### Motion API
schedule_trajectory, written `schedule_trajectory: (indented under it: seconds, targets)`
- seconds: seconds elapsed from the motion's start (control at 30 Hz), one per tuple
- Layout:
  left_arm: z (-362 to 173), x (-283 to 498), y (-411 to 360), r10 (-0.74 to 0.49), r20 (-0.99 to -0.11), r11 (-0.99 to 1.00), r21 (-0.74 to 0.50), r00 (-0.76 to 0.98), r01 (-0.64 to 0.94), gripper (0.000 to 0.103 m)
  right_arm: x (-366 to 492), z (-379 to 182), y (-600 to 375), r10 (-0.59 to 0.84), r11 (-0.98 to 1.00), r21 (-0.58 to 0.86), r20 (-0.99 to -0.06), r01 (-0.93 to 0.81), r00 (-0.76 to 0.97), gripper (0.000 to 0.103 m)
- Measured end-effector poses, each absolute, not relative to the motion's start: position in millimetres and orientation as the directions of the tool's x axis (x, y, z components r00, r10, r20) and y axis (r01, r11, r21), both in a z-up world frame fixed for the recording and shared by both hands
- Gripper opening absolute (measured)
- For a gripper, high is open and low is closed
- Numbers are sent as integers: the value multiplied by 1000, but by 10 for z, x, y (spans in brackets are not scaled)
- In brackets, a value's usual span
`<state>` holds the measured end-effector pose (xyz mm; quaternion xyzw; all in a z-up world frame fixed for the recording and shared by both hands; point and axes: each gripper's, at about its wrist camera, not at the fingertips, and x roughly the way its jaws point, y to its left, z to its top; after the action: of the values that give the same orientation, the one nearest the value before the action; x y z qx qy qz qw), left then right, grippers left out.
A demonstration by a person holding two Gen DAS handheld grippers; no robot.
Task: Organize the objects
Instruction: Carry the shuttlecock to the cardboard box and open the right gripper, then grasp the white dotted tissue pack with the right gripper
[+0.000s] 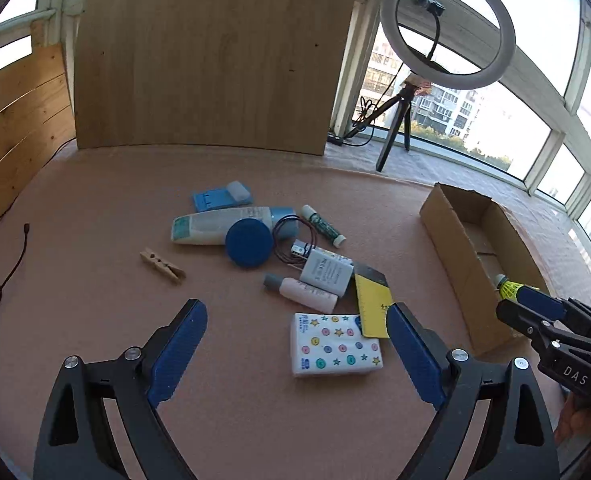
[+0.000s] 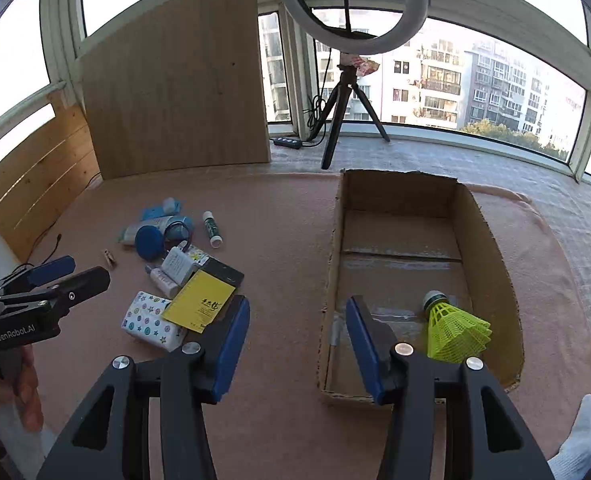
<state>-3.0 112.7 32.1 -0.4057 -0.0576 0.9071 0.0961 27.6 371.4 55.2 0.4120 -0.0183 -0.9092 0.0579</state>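
The left claw (image 1: 295,344) hangs wide open and empty over the tabletop (image 1: 95,208), angled down at a scatter of small objects. Nearest of them is the tissue pack (image 1: 337,344), lying flat just ahead of the claw and toward its right finger, its long axis running across the claw's line from finger to finger. The yellow card (image 1: 371,304) rests just beyond it, one corner over the pack's far right edge, with the pink bottle (image 1: 303,290) and the rest of the pile farther out. The right claw (image 2: 297,338) is half open and holds nothing; it sits at the near left wall of the box (image 2: 491,276), with the yellow shuttlecock (image 2: 453,326) lying inside the box just to its right. By this layout the left claw is the nearer one to the pack. The box stands well off to its right, so any pickup would likely travel that way.
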Motion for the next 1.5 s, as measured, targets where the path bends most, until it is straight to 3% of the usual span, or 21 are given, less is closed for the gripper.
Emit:
schedule_trajectory:
  seconds: [0.27,0.33,0.5,0.6,0.83,1.1,1.33,1.37,1.5]
  targets:
    - [85,310,39,154,-757,-978,-210,-635,14,94,-17,-235,2992,-54,-997,25,-887,69,-459,46]
    - [66,403,-160,136,-758,-976,-212,-638,44,94,2,-258,2816,-110,-992,72,-886,101,-451,46]
    - [-21,490,-510,84,-774,-971,-206,-628,123,94,218,-243,1849,-313,-902,130,-854,413,-415,46]
    - [-46,502,-634,79,-773,-965,-217,-630,145,94,282,-259,1694,-346,-889,161,-850,429,-397,46]
    - [-167,304,-326,120,-780,-976,-206,-614,71,94,381,-382,2280,-241,-955,131,-868,267,-434,48]
    - [-295,107,-191,115,-805,-984,-173,-582,46,94,191,-412,2025,-214,-962,90,-834,257,-509,65]
    - [-333,100,-253,132,-797,-982,-187,-589,34,94,-33,-452,2025,-196,-971,89,-827,221,-527,63]
    - [-332,100,-264,147,-791,-980,-198,-594,21,94,-36,-442,2033,-215,-965,98,-825,244,-522,51]
    - [-298,114,-302,228,-755,-969,-238,-615,-67,94,12,-419,2047,-334,-906,146,-824,398,-457,50]
